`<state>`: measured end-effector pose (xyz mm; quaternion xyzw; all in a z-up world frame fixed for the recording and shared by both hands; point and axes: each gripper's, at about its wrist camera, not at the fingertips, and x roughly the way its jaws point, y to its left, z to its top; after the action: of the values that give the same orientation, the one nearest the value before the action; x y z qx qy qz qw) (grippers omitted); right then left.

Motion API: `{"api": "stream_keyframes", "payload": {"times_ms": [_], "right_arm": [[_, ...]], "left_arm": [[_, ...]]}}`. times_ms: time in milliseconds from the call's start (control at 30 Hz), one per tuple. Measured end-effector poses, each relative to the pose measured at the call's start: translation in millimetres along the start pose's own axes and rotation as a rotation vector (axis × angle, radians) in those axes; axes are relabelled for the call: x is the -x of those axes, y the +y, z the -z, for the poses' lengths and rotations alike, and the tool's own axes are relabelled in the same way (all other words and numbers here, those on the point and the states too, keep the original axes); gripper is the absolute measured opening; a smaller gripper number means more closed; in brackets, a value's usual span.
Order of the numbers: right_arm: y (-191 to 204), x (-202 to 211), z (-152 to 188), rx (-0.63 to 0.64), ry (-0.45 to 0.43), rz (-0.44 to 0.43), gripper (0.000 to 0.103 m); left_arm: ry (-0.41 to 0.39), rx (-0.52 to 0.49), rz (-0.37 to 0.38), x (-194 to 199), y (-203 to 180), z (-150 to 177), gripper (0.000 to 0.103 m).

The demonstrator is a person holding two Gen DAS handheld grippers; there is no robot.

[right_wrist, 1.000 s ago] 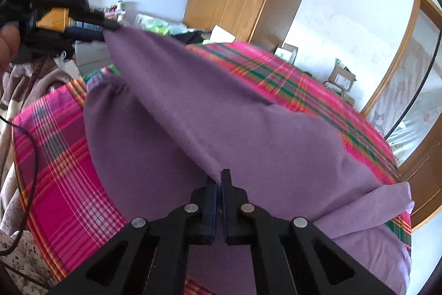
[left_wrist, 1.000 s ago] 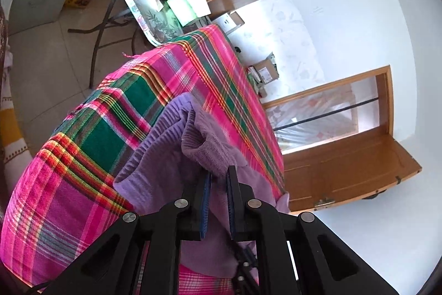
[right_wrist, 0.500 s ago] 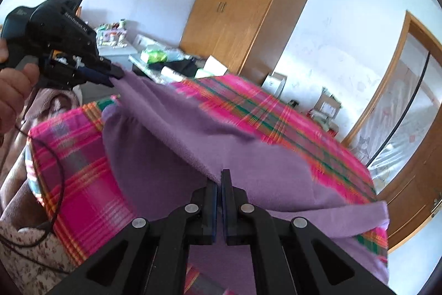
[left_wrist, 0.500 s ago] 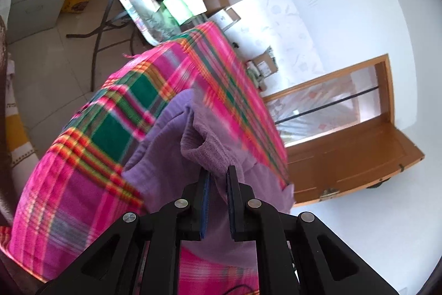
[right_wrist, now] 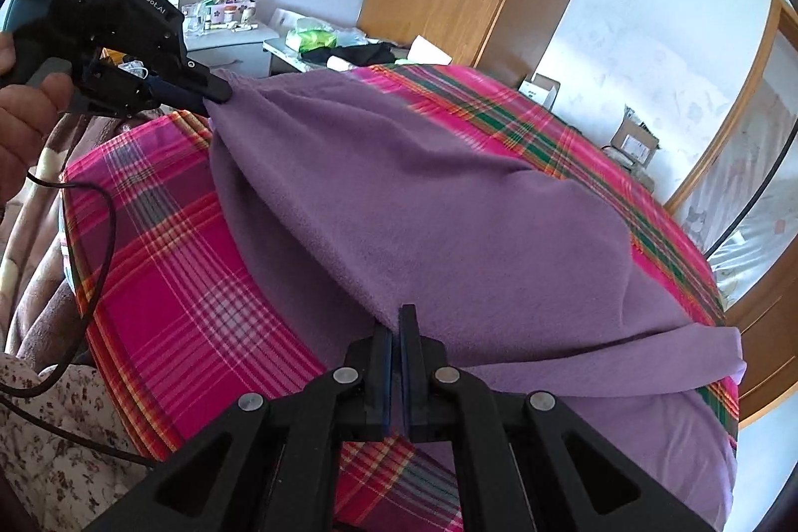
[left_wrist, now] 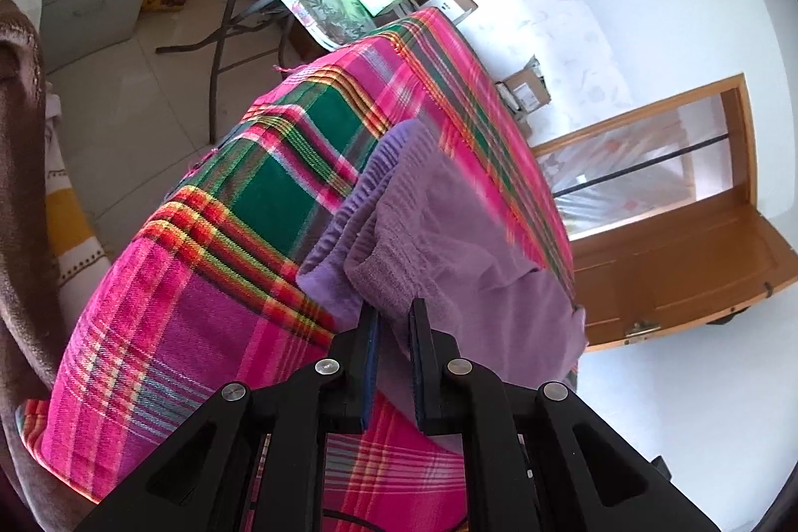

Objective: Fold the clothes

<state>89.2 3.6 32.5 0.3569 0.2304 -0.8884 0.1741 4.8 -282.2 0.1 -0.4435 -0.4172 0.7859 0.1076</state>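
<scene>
A purple garment [right_wrist: 424, 203] lies partly across a table under a pink plaid cloth [right_wrist: 164, 243], one edge lifted clear of it. The left gripper [left_wrist: 394, 322] is clamped on a thick ribbed band of the garment, its jaws narrow with the fabric bunched between them; from the right-hand view the same gripper [right_wrist: 219, 90] holds that corner up at the table's near-left side. The right gripper [right_wrist: 396, 332] is pinched tight on a thin edge of the same fabric, closer in, so the lifted edge runs taut between the two. The rest of the garment drapes over the far end of the table. Judged step: a fold in progress, the held edge being carried over the body of the garment. The next move appears to call for both grips travelling together, keeping the edge level and straight, laying it squarely on the lower layer before either lets go. A cable [right_wrist: 99, 223] trails near the table edge.
</scene>
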Motion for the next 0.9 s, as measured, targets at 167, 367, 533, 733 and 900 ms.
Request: {"api": "stream_keyframes", "payload": {"times_ms": [167, 367, 533, 733, 900], "right_arm": [[-2, -6, 3, -0.006, 0.026, -0.028, 0.003], [-4, -9, 6, -0.024, 0.046, -0.055, 0.008], [-7, -10, 7, -0.058, 0.051, -0.078, 0.01], [-29, 9, 11, -0.149, 0.001, -0.161, 0.011], [-44, 20, 23, -0.22, -0.014, -0.211, 0.011]], "left_arm": [[0.026, -0.001, -0.05, -7, 4, 2, 0.012], [0.036, 0.019, -0.073, -11, 8, 1, 0.017], [0.035, 0.03, -0.099, -9, 7, 2, 0.022], [-0.055, -0.032, -0.173, 9, -9, 8, 0.022], [-0.126, -0.04, -0.231, 24, -11, 7, 0.022]]}}
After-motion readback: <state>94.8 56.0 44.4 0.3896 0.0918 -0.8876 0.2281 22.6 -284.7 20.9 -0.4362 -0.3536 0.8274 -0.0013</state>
